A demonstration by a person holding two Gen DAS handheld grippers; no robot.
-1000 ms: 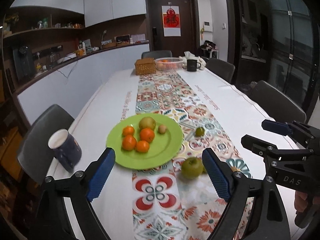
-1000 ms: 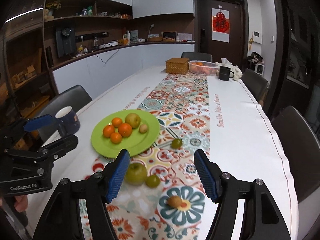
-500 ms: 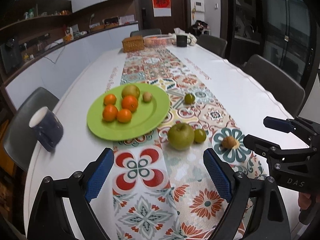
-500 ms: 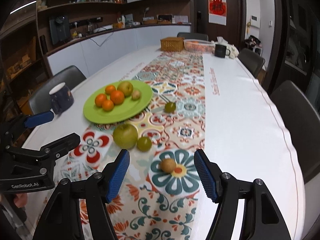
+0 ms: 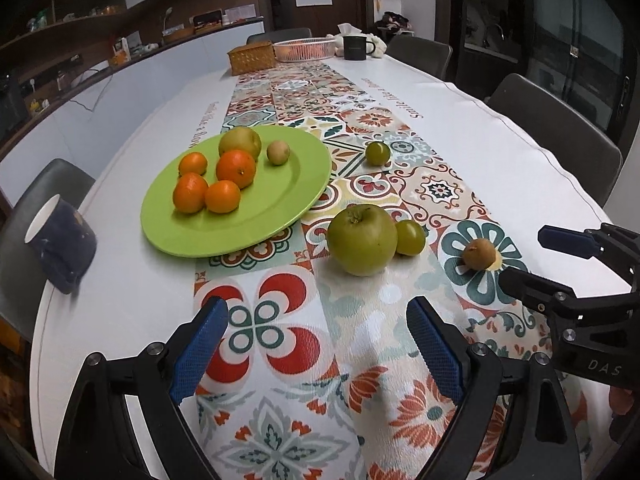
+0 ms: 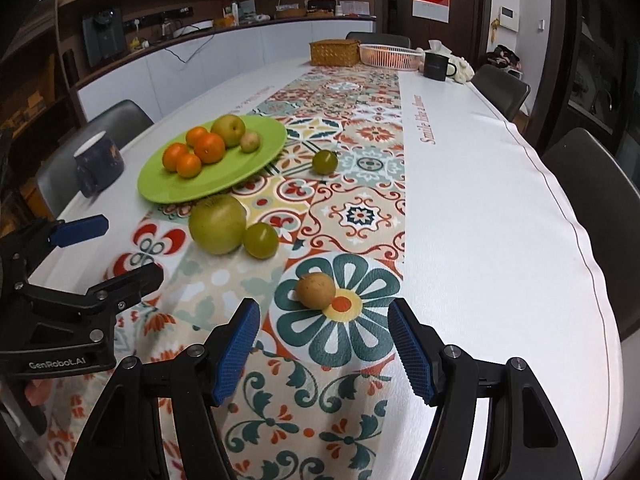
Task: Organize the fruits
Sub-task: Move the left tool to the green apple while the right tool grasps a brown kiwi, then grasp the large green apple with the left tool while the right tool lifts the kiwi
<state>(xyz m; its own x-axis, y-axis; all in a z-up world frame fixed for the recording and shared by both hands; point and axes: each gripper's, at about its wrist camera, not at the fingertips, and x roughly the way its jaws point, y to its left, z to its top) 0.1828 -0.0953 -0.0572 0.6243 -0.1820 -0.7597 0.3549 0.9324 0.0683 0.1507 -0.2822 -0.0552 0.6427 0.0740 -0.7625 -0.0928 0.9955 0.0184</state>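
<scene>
A green plate (image 5: 280, 216) (image 6: 160, 192) holds several oranges (image 5: 236, 168), a pear (image 5: 240, 142) and a small brown fruit (image 5: 277, 152). On the patterned runner lie a large green apple (image 5: 362, 240) (image 6: 217, 224), a small green fruit (image 5: 410, 237) (image 6: 261, 240) touching it, another small green fruit (image 5: 377, 153) (image 6: 324, 161) farther back, and a brown fruit (image 5: 479, 254) (image 6: 315, 290). My left gripper (image 5: 316, 344) is open and empty, short of the apple. My right gripper (image 6: 324, 348) is open and empty, just short of the brown fruit.
A dark blue mug (image 5: 60, 244) (image 6: 98, 164) stands left of the plate near the table edge. At the far end are a wicker box (image 5: 252, 58), a white basket (image 5: 306, 49) and a black mug (image 5: 355, 46). Chairs (image 6: 592, 216) line both sides.
Both grippers have moved down and forward toward the table. The apple and brown fruit now look larger and closer. Both stay open; no fruit has moved.
</scene>
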